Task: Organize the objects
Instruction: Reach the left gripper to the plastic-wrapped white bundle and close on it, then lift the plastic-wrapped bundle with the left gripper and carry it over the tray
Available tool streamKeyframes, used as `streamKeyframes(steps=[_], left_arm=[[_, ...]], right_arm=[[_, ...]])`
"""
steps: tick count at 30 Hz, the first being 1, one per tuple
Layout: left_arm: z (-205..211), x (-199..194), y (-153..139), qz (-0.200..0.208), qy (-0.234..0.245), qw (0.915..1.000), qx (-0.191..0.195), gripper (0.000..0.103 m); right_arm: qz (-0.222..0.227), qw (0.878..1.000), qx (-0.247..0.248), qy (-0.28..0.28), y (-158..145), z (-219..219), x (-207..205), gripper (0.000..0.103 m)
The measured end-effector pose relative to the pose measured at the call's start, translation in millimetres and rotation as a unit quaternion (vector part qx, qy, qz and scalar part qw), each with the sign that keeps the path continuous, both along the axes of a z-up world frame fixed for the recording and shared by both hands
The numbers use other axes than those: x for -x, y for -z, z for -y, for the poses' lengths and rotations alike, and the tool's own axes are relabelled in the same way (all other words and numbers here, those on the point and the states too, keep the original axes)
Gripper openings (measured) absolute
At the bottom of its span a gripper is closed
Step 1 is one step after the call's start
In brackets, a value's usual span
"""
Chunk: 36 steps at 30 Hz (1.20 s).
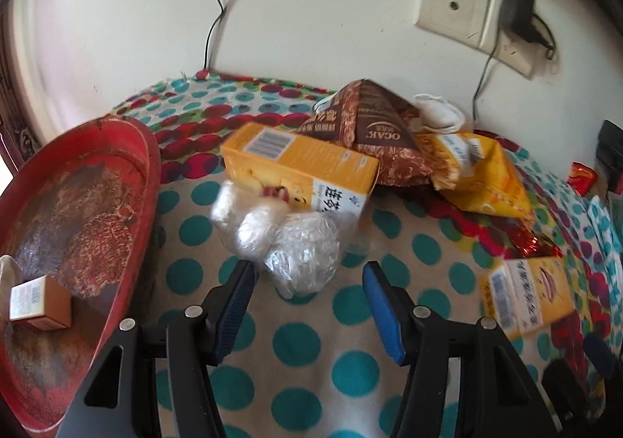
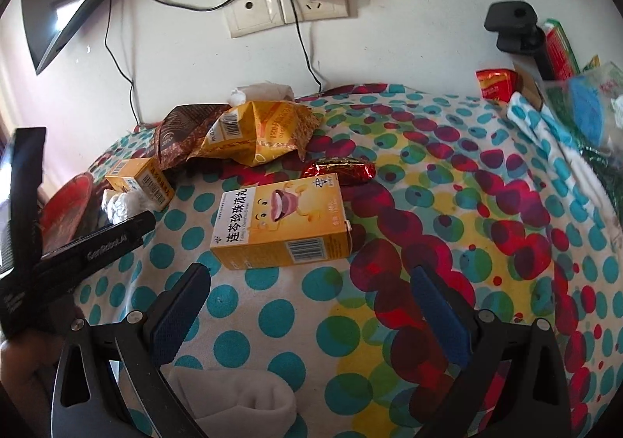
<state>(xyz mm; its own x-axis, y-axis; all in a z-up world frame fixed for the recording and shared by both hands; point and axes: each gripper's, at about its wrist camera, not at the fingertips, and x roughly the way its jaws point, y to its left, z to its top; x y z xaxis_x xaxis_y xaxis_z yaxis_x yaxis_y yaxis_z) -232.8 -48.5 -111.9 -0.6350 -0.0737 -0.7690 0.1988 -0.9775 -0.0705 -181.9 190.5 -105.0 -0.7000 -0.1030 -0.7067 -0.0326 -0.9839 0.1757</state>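
My left gripper (image 1: pixel 309 270) is open just short of a clear plastic-wrapped bundle (image 1: pixel 280 239), which lies against a yellow medicine box (image 1: pixel 300 165). A red tray (image 1: pixel 78 227) at the left holds a small brown box (image 1: pixel 39 301). My right gripper (image 2: pixel 311 282) is open and empty, just short of a second yellow medicine box (image 2: pixel 280 221) on the dotted cloth. That box also shows in the left wrist view (image 1: pixel 521 297). Behind lie a brown snack bag (image 1: pixel 370 130), a yellow snack bag (image 2: pixel 264 130) and a red foil candy (image 2: pixel 342 169).
The dotted cloth (image 2: pixel 447 204) covers the surface up to a white wall with sockets (image 2: pixel 288 5) and cables. Packets and a black clamp (image 2: pixel 518 29) crowd the right edge. A white sock (image 2: pixel 241 403) lies under my right gripper. The left gripper's body (image 2: pixel 89 247) shows at the left.
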Motion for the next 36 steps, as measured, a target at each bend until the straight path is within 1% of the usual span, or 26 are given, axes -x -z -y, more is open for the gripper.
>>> streamKeyframes(steps=[1,3,4,5,6,7,8,9,11,12,14,17,19,21,23,25,26,27,28,29,30,32,33,34,36], left_arm=[[1,3,2,0.007,-0.002,1.0,-0.001,0.059],[3,6,1,0.005,-0.006,1.0,0.005,0.059],[2,8,1,0.004,-0.001,1.0,0.005,0.057],[2,10,2,0.008,0.005,1.0,0.004,0.043],[2,12,1,0.006,0.004,0.9999,0.007,0.035],[3,13,1,0.006,0.004,1.0,0.005,0.03],[4,14,1,0.007,0.002,1.0,0.003,0.01],[7,14,1,0.009,0.003,0.9999,-0.004,0.0],[11,13,0,0.01,0.006,0.9996,-0.026,0.0],[12,10,-2,0.005,0.014,0.9994,-0.03,0.0],[8,0,-8,-0.01,0.03,0.9993,-0.019,0.0],[6,-17,-19,-0.033,0.055,0.9976,-0.029,0.0],[6,-31,-29,-0.051,0.072,0.9952,-0.044,0.0],[5,-44,-39,-0.064,0.083,0.9934,-0.047,0.0],[4,-47,-43,-0.062,0.092,0.9928,-0.046,0.0],[3,-48,-44,-0.059,0.09,0.9935,-0.036,0.003],[3,-45,-43,-0.056,0.081,0.9949,-0.022,0.022],[3,-40,-41,-0.049,0.068,0.9965,-0.005,0.062],[3,-35,-40,-0.036,0.058,0.9977,0.0,0.079],[4,-29,-40,-0.027,0.055,0.998,-0.011,0.085],[5,-29,-40,-0.027,0.056,0.9979,-0.017,0.085],[3,-26,-40,-0.015,0.053,0.9985,0.007,0.085],[2,-27,-39,-0.015,0.042,0.9988,0.02,0.085],[2,-26,-37,-0.01,0.034,0.9992,0.018,0.085],[6,-21,-28,0.008,0.019,0.9997,-0.017,0.085]], right_arm=[[0.001,1.0,0.004,0.001,1,-1,0,0.103],[0.002,1.0,0.006,0.0,1,-1,0,0.103],[0.002,1.0,0.007,-0.001,1,-1,1,0.103],[0.004,1.0,0.006,-0.002,1,-1,1,0.103],[0.006,1.0,0.006,-0.003,2,0,2,0.103],[0.008,1.0,0.006,-0.001,2,0,2,0.103],[0.008,1.0,0.006,-0.002,2,0,2,0.103],[0.008,1.0,0.006,-0.001,2,1,2,0.103],[0.007,1.0,0.006,-0.001,2,1,2,0.103],[0.007,1.0,0.006,-0.001,2,1,2,0.103],[0.009,1.0,0.005,-0.001,2,1,2,0.103],[0.008,1.0,0.005,0.0,2,2,3,0.103],[0.009,1.0,0.006,0.001,3,2,3,0.103],[0.008,1.0,0.008,0.002,3,2,3,0.103],[0.008,1.0,0.008,0.004,3,2,3,0.103],[0.011,1.0,0.008,0.002,3,2,4,0.103],[0.013,1.0,0.009,0.002,3,2,4,0.103],[0.013,1.0,0.009,0.002,3,3,4,0.103],[0.012,1.0,0.01,0.002,2,3,4,0.103],[0.01,1.0,0.012,0.001,2,3,4,0.103],[0.009,1.0,0.014,0.001,3,3,4,0.103],[0.012,1.0,0.017,0.002,4,2,5,0.103],[0.015,1.0,0.02,0.002,4,1,6,0.103],[0.016,1.0,0.021,0.004,5,1,6,0.103],[0.015,1.0,0.026,0.006,5,-1,5,0.103]])
